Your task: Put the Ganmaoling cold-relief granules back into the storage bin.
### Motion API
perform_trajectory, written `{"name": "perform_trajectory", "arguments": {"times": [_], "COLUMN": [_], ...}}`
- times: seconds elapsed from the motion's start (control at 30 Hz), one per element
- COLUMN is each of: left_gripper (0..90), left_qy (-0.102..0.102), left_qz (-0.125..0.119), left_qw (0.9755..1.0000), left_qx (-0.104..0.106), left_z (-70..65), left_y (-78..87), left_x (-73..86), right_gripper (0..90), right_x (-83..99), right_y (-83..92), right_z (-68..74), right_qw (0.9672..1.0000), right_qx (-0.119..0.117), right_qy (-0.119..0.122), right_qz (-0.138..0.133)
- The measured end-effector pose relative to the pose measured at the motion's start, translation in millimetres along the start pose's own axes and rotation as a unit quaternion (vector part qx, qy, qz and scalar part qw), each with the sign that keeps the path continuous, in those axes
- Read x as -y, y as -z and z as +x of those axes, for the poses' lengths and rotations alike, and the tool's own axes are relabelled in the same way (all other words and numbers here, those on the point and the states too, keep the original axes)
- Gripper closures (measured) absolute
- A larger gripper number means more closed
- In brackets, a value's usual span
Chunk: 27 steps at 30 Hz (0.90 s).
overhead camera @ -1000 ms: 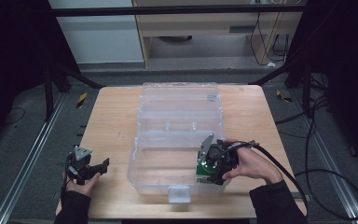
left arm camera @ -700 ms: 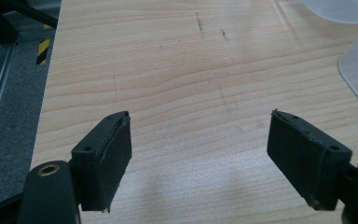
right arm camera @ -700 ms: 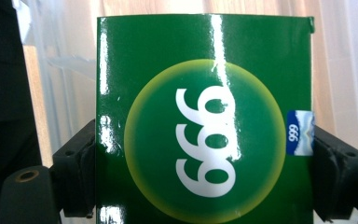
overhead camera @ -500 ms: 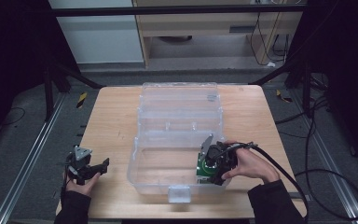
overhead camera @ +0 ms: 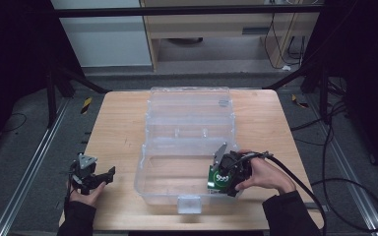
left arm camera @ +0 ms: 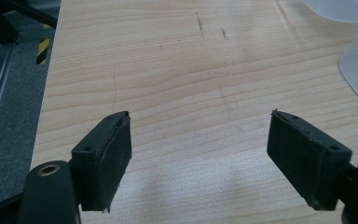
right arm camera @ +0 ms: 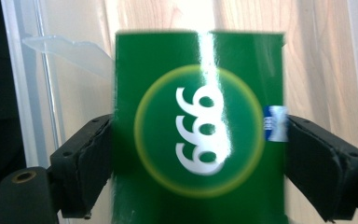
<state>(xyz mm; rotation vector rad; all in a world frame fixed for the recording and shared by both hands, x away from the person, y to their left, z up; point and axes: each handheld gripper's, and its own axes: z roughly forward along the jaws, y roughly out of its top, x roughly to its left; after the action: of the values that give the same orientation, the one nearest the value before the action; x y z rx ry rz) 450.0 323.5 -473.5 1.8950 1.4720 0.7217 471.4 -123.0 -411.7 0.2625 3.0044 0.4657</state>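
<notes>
Right claw [overhead camera: 216, 173] sits inside the clear rectangular plastic storage bin [overhead camera: 150, 174] on the wooden counter [overhead camera: 118, 123], at the bin's near right corner. A glossy green rectangular carton with a white "999" in a yellow ring [right arm camera: 198, 135] stands between its jaws; the jaws have just been opening, and the right pad stands slightly off the carton. In the right gripper view the carton's long axis runs away from the camera, digits inverted. Left claw [left arm camera: 199, 154] is released, jaws wide over bare counter, well left of the bin.
</notes>
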Motion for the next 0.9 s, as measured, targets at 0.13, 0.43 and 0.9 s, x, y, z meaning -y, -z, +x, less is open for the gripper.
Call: {"name": "perform_trajectory", "arguments": {"times": [0.13, 0.43, 0.9], "left_gripper": [21.2, 21.3, 21.4], "left_qy": [-0.001, -0.001, -0.001], "left_qz": [0.0, 0.0, 0.0], "left_qw": [1.0, 1.0, 1.0], "left_qx": [0.0, 0.0, 0.0], "left_z": [-0.3, -0.4, -0.4], "left_y": [0.0, 0.2, 0.2], "left_x": [-0.1, 0.0, 0.0], "right_gripper": [12.6, 8.4, 4.5], "right_x": [1.9, 12.1, 43.4], "right_y": [8.5, 37.7, 72.4], "right_z": [0.2, 5.0, 14.3], "right_qw": [0.9998, 0.9955, 0.9649], "right_qx": [0.003, 0.039, 0.114], "right_qy": [-0.009, -0.033, -0.119], "right_qz": [-0.02, -0.08, -0.204]}}
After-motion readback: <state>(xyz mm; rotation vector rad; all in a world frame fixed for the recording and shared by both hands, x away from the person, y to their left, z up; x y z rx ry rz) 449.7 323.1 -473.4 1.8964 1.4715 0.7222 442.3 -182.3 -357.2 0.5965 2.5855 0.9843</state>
